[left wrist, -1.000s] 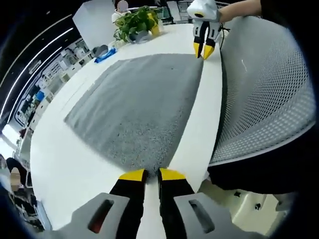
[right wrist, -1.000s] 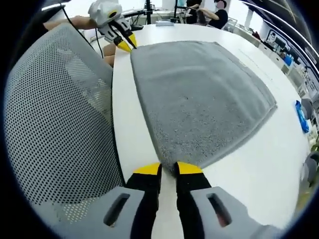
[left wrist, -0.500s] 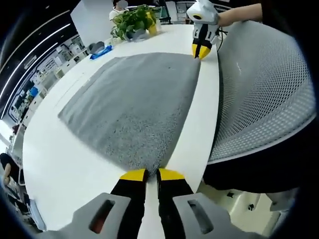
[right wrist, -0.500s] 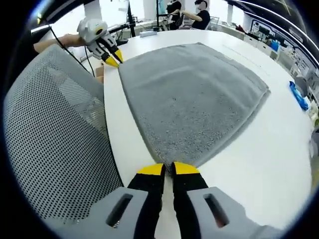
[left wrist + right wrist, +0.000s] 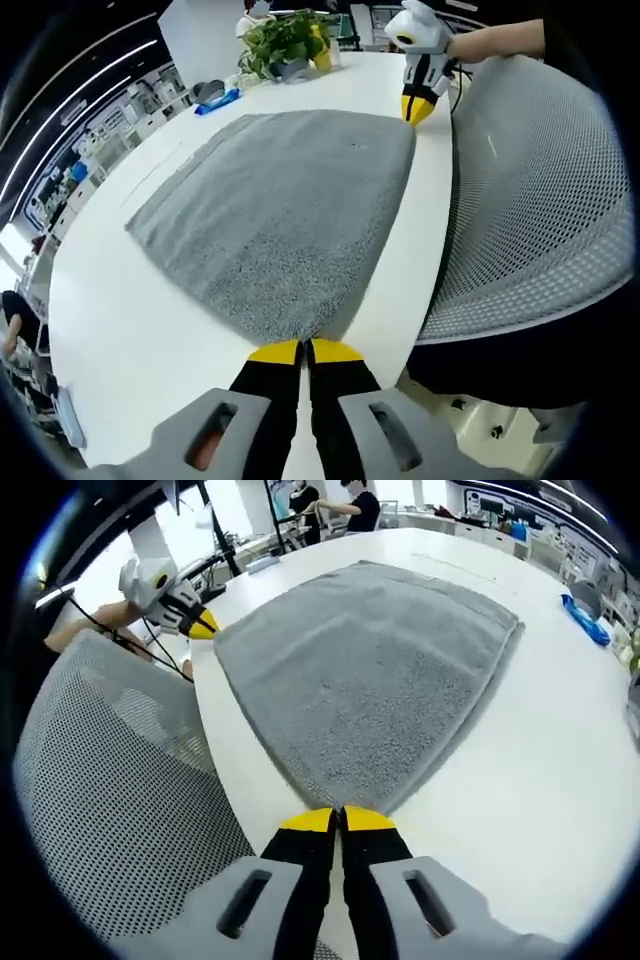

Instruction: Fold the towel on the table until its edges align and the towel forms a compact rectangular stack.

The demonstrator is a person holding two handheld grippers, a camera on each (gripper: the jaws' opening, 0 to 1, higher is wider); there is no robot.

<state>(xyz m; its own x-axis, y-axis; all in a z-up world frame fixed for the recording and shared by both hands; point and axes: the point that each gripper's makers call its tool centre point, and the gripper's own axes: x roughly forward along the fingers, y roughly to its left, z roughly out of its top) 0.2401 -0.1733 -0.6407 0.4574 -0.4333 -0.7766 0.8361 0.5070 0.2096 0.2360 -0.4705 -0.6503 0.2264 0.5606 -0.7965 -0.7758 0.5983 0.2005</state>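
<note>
Two gripper (image 5: 305, 350) tips pinched on adjacent towel (image 5: 285, 205) corners

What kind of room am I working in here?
Probably an open-plan office or lab. The grey towel lies on a long white table beside a mesh office chair, with a potted plant at the far end and people at desks beyond.

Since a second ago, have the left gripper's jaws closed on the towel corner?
Yes. The left gripper had a clear gap between its jaws; now the yellow tips meet, pinching the towel corner at the table edge.
</note>
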